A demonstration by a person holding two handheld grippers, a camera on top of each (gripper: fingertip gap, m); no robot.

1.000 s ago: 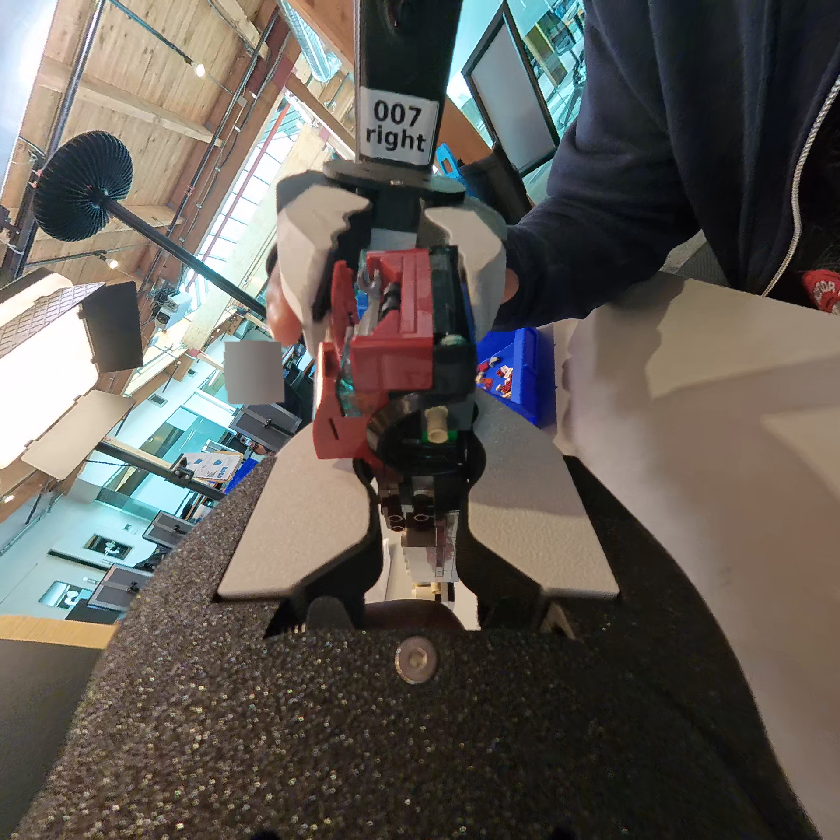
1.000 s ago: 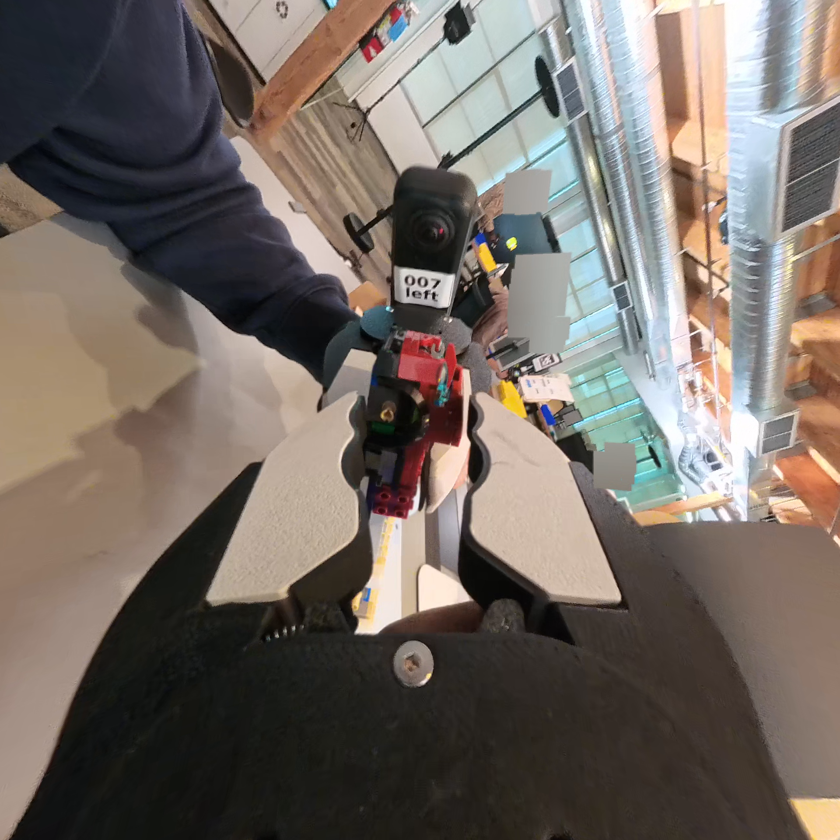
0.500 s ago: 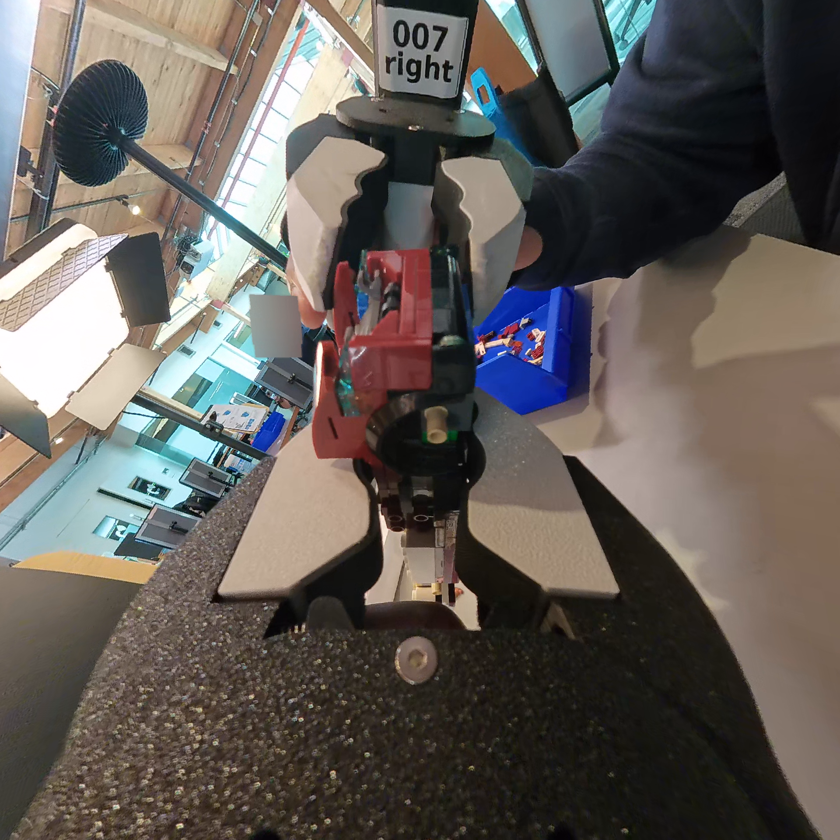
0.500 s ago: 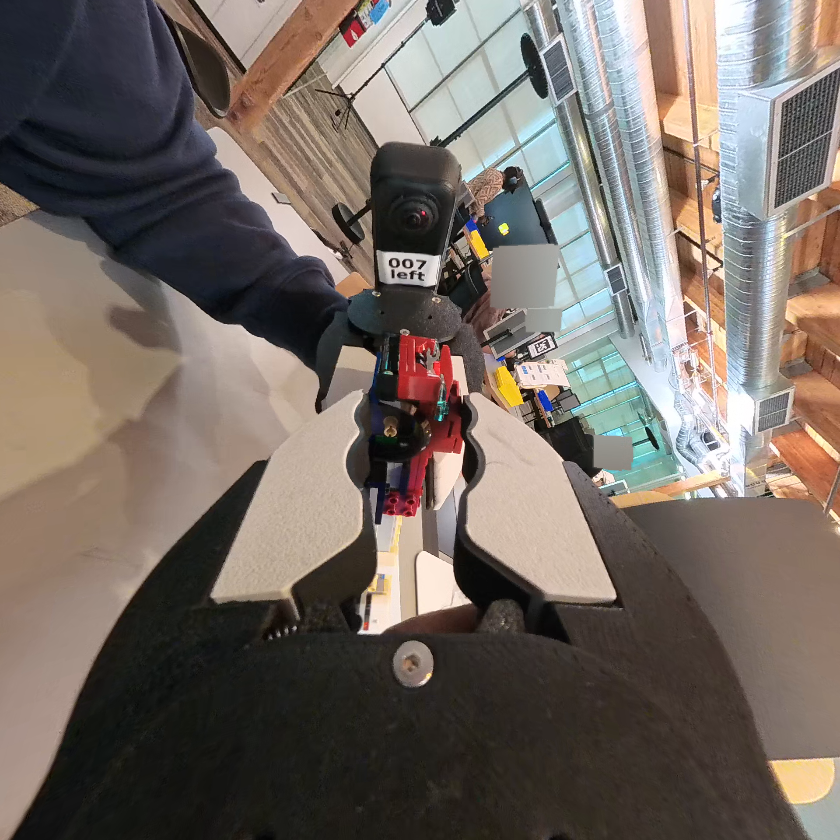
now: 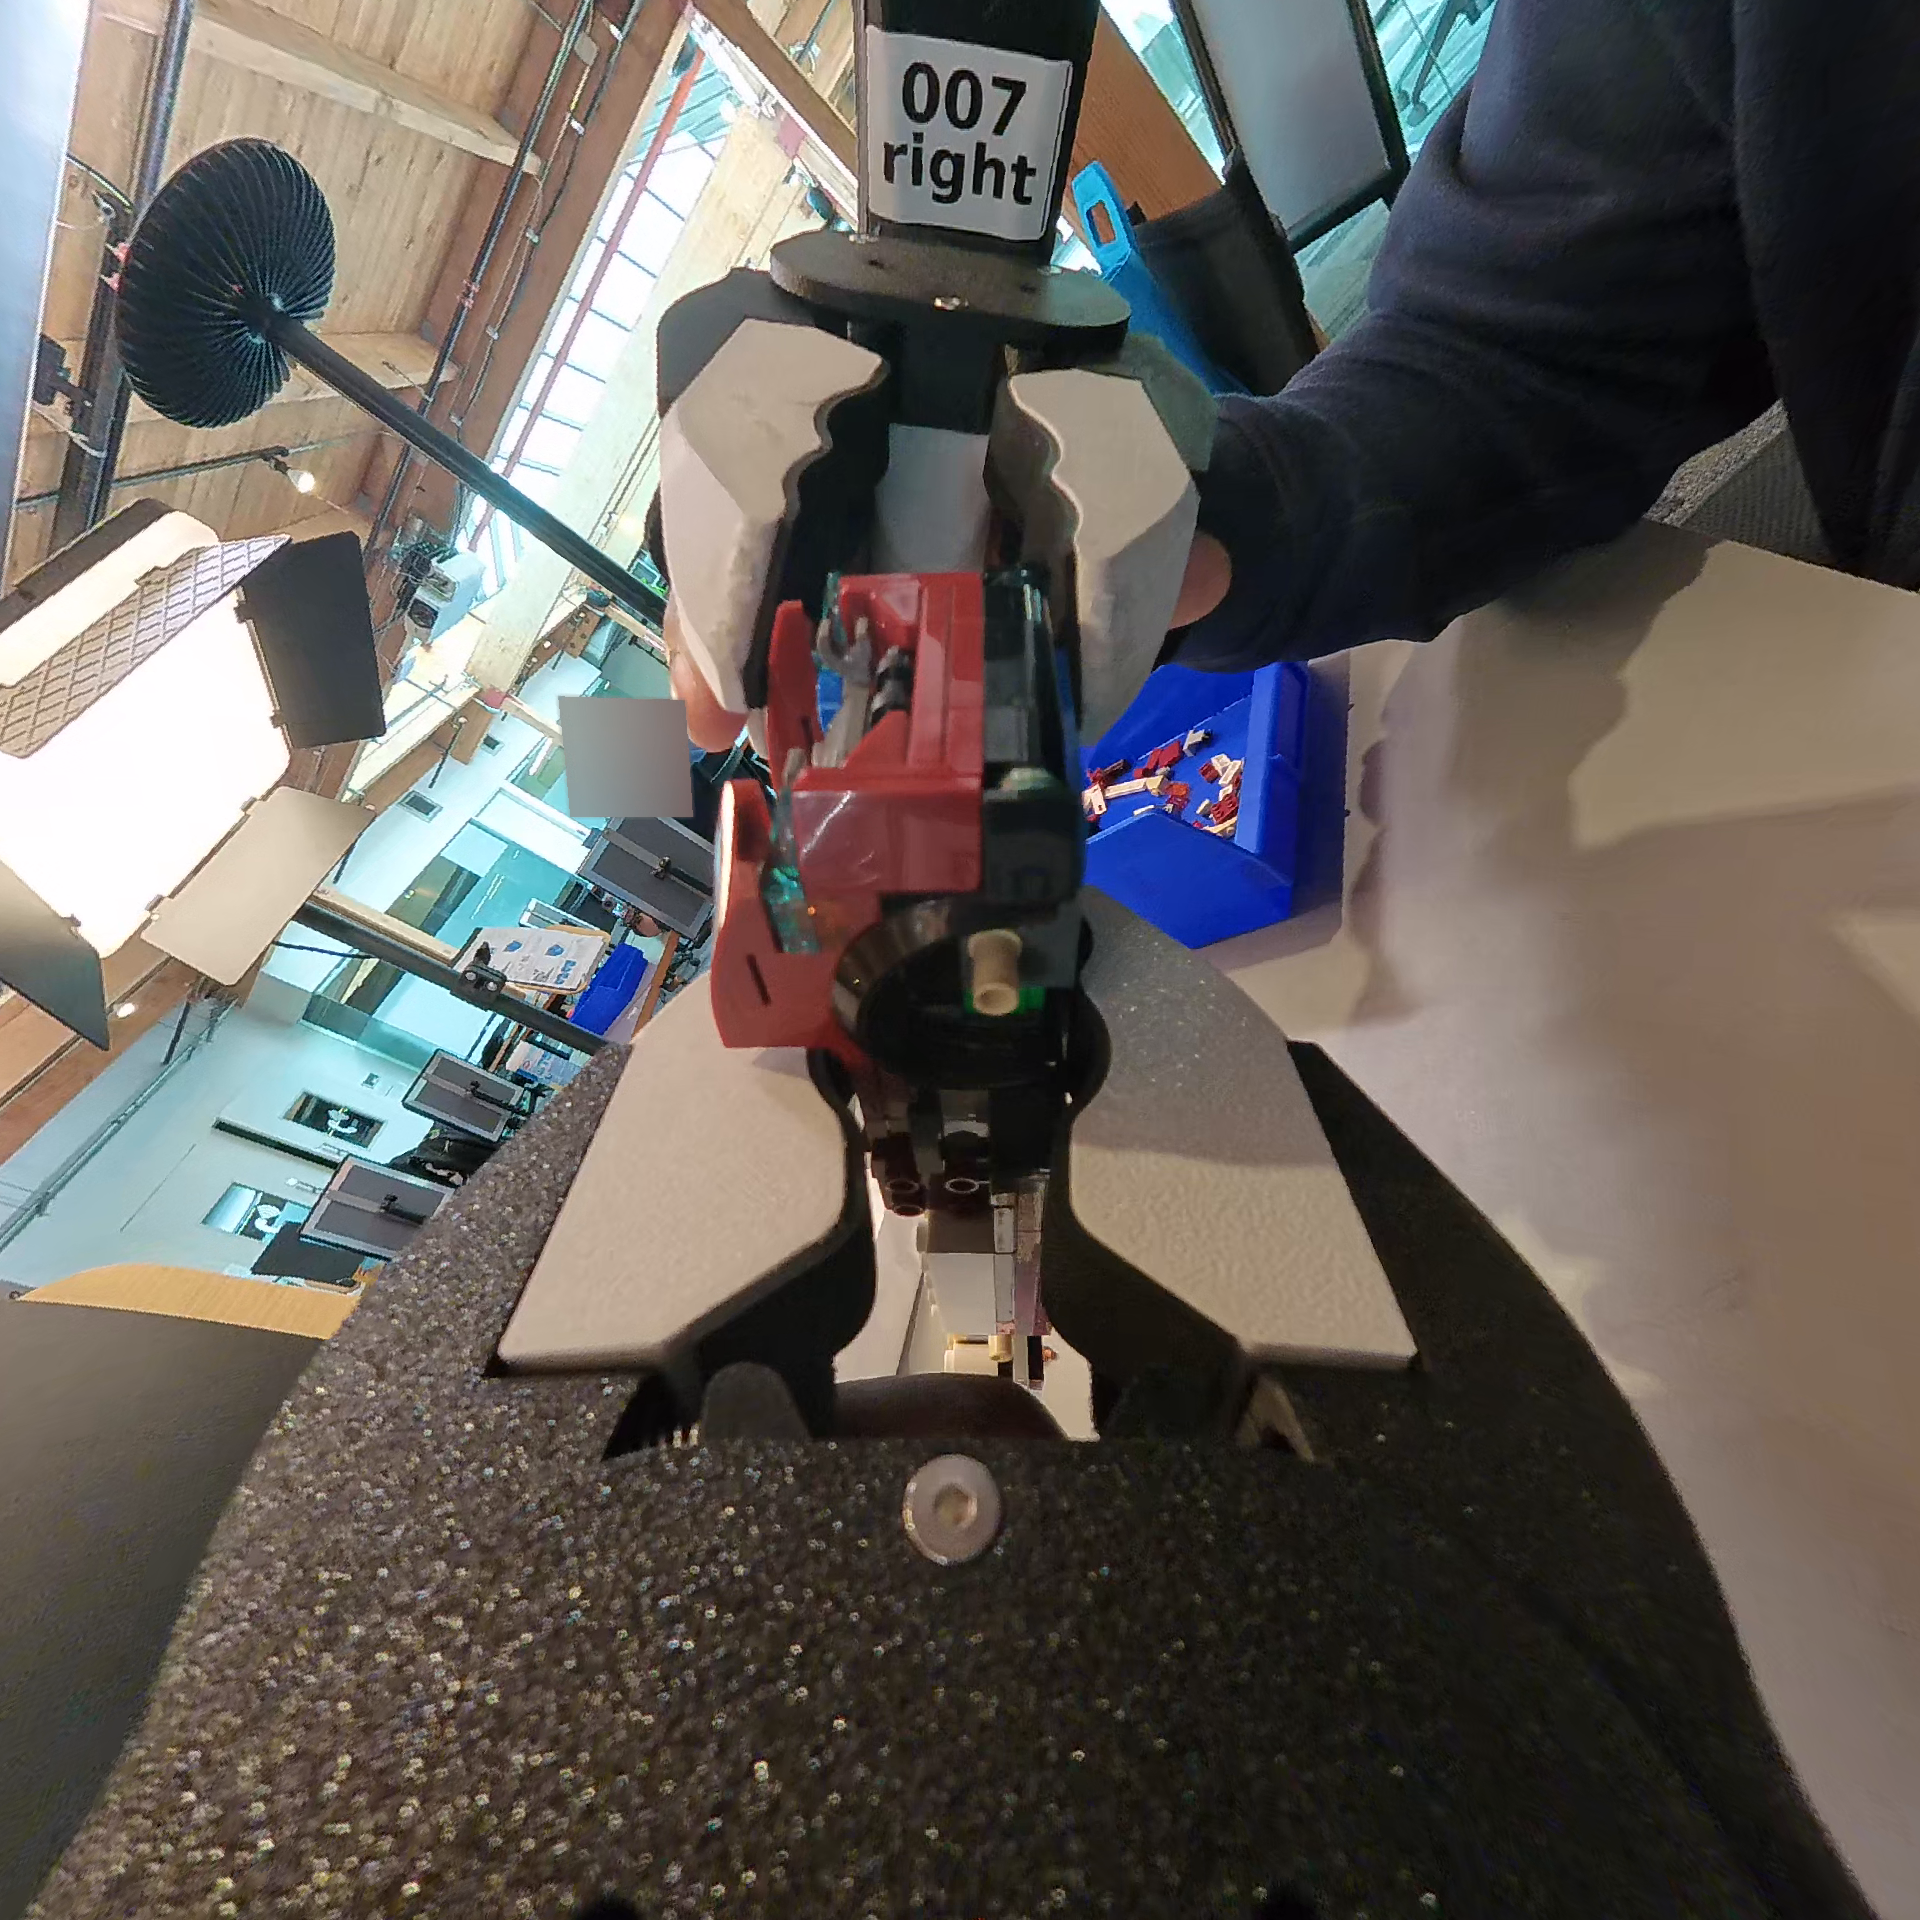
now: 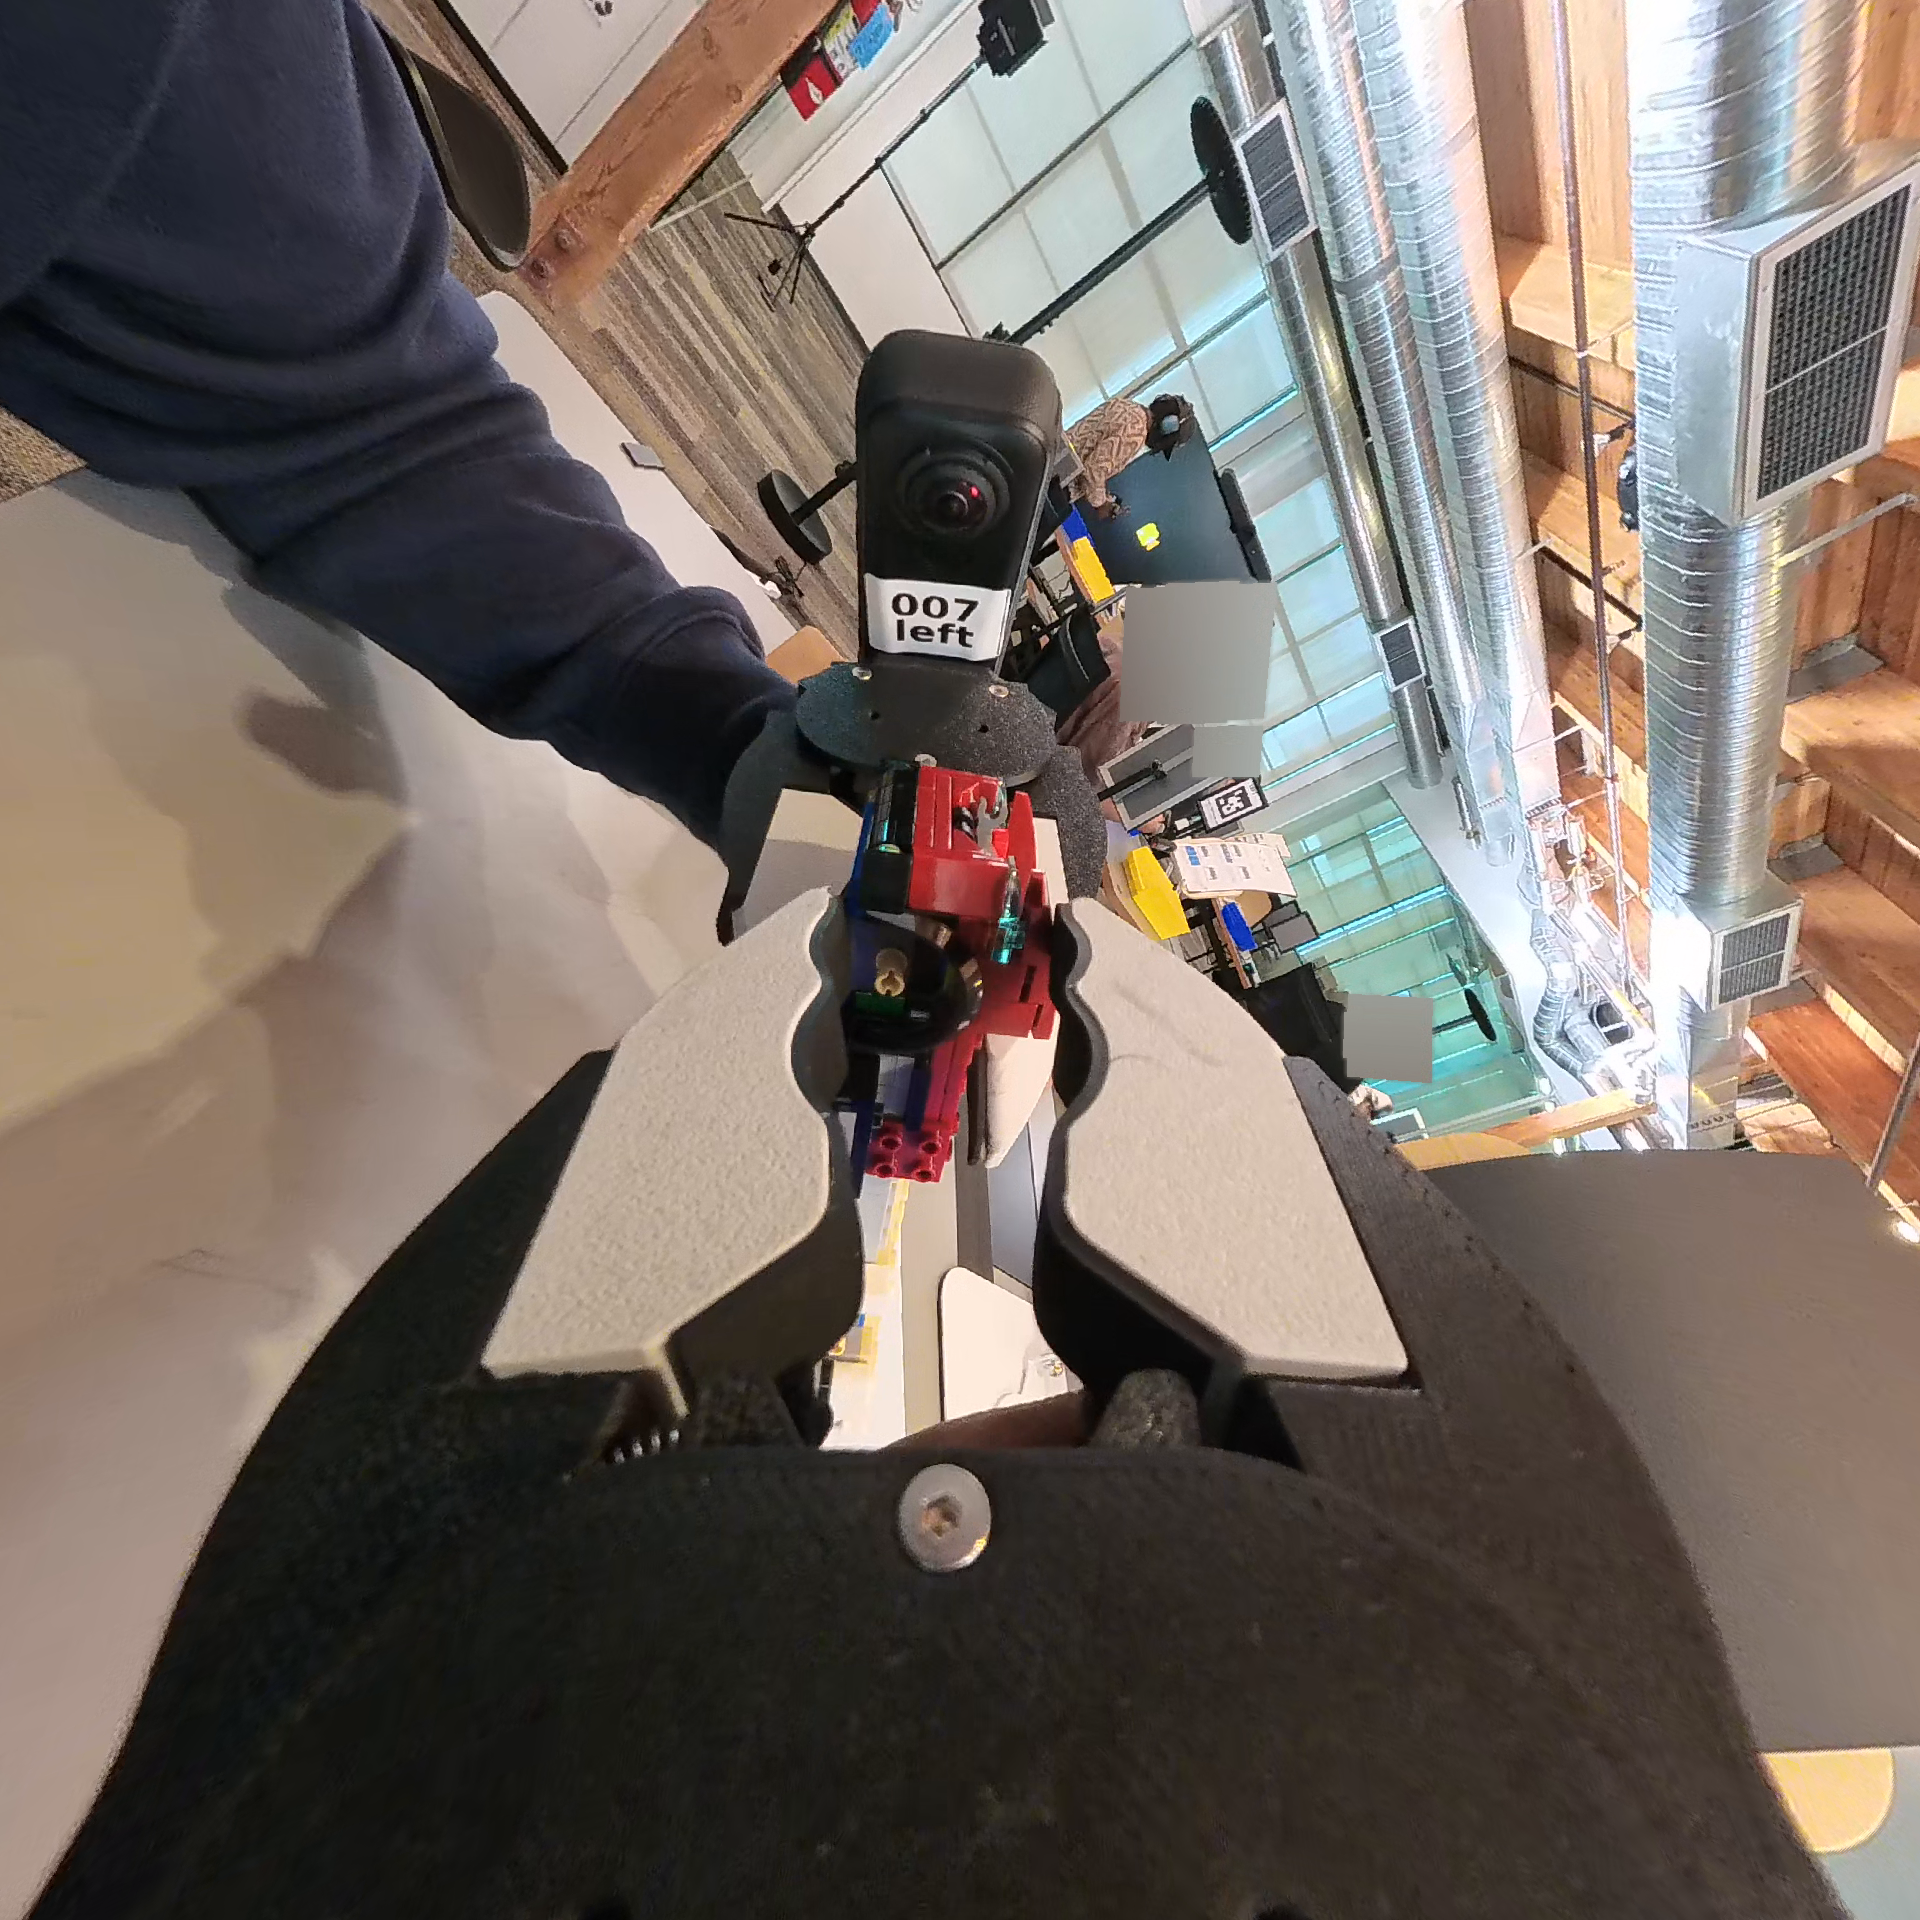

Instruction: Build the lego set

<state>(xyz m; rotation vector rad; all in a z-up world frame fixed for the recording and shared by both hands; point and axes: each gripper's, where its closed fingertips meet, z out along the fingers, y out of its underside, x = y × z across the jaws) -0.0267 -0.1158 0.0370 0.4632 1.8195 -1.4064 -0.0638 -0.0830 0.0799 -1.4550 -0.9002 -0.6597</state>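
brick model [image 5: 894,831]: red, black, blue | bin [image 5: 1236,831]: blue | sleeve [image 5: 1507,395]: navy | table [image 5: 1662,935]: white

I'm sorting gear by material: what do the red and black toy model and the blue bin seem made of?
Red and black toy model: glossy hard plastic, judging by the sheen, the sharp moulded edges and the brick studs. Blue bin: probably moulded plastic too, with its uniform colour, smooth walls and soft shine.

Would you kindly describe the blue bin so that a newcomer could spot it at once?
Start from the white table in the left wrist view. The blue bin stands on it, just right of the red brick model. It alone holds loose small red and white pieces.
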